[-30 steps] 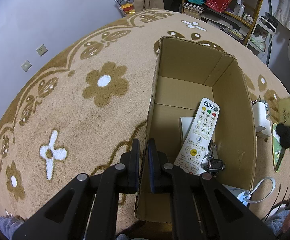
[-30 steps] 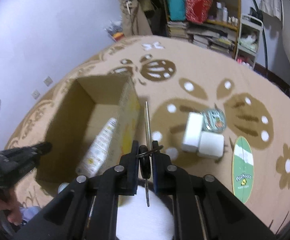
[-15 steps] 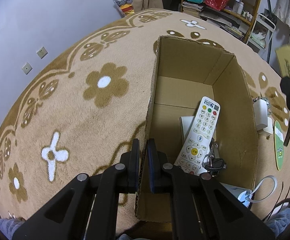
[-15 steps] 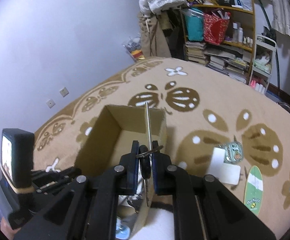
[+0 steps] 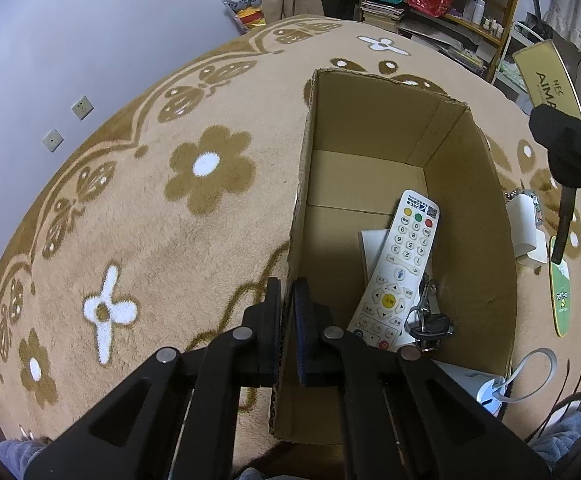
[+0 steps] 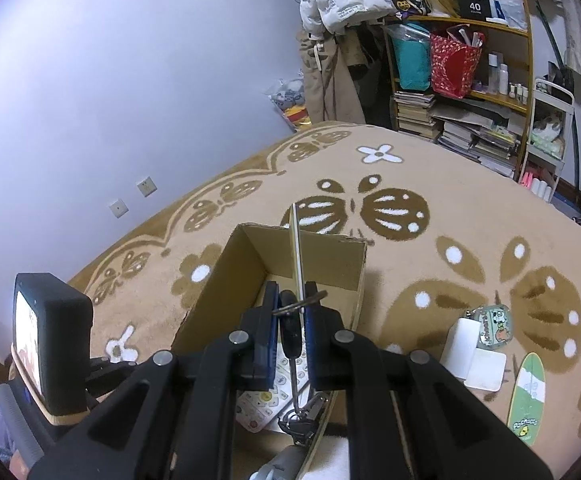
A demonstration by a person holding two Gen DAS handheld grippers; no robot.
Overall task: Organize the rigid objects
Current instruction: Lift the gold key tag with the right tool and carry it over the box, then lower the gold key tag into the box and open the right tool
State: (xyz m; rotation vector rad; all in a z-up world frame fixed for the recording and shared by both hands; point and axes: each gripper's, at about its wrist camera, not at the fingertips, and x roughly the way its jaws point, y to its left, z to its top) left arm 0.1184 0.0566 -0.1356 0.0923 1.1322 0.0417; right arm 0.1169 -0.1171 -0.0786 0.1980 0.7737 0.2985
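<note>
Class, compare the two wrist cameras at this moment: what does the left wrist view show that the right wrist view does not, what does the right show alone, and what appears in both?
Only the left wrist view shows the left gripper clamped on the near wall of the cardboard box, and the gold card standing up out of the right gripper.

Only the right wrist view shows that card edge-on between the right gripper fingers, with a black fob; also the bookshelf's upper clutter.

Both show the box, the white remote and keys inside, and the white charger on the rug.
</note>
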